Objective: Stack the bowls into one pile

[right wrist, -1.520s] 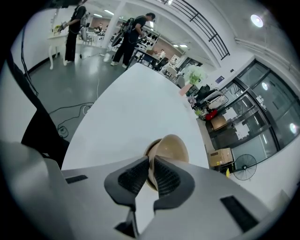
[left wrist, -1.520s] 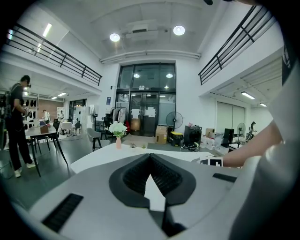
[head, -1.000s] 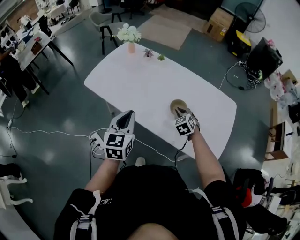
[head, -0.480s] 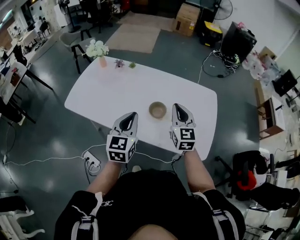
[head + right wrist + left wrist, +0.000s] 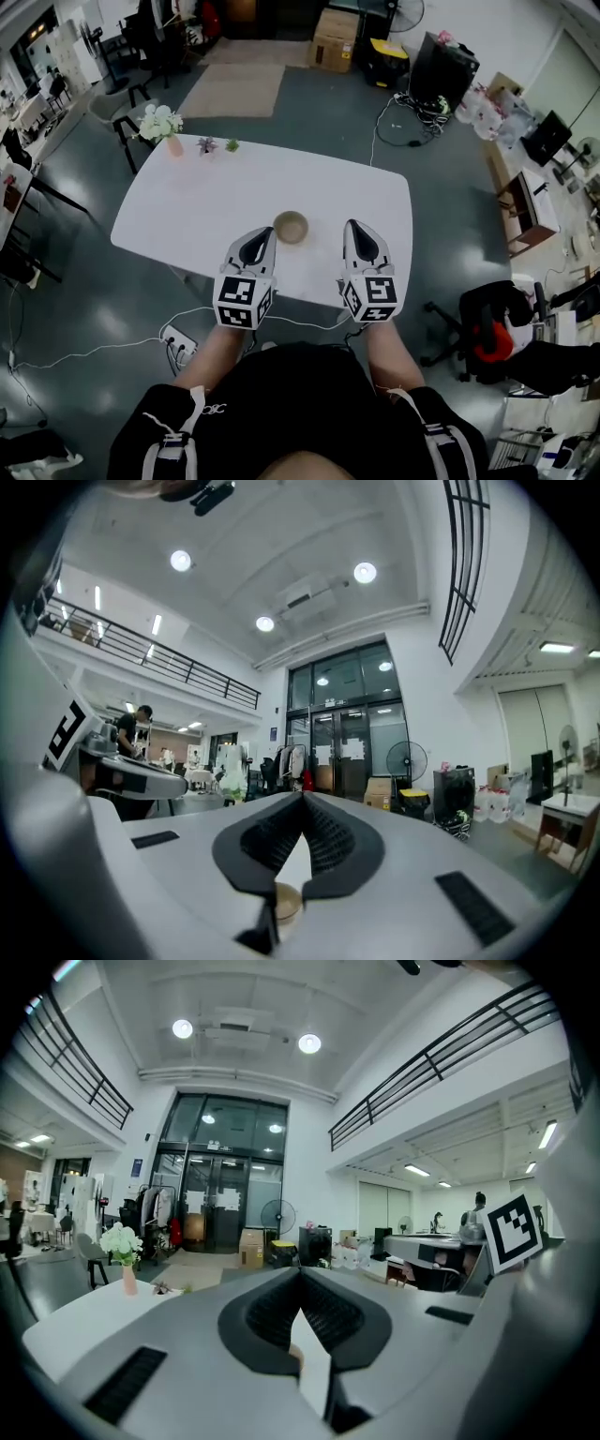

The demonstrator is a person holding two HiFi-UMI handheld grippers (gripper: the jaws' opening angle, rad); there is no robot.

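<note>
A tan bowl pile (image 5: 291,227) stands alone on the white table (image 5: 206,202), near its front edge. Both grippers hover at that front edge, pointing level over the table, with the bowls between and just beyond their tips. My left gripper (image 5: 263,232) sits just left of the bowls, jaws shut and empty. The right gripper (image 5: 354,226) is a little right of them, also shut with nothing held. In the right gripper view the jaws (image 5: 303,799) meet at the tip, and the bowl (image 5: 288,902) shows low through the gap below. The left gripper view shows its jaws (image 5: 302,1277) closed too.
A vase of white flowers (image 5: 161,127) and two small plants (image 5: 206,144) stand at the table's far left corner. On the floor lie a power strip (image 5: 175,336) with cables, left of my legs. A black chair (image 5: 469,328) stands to the right.
The right gripper has left the bowl, risen and drawn back to the table's edge, now shut. The left gripper moved forward beside it. The head view has swung, so the table sits more centred.
</note>
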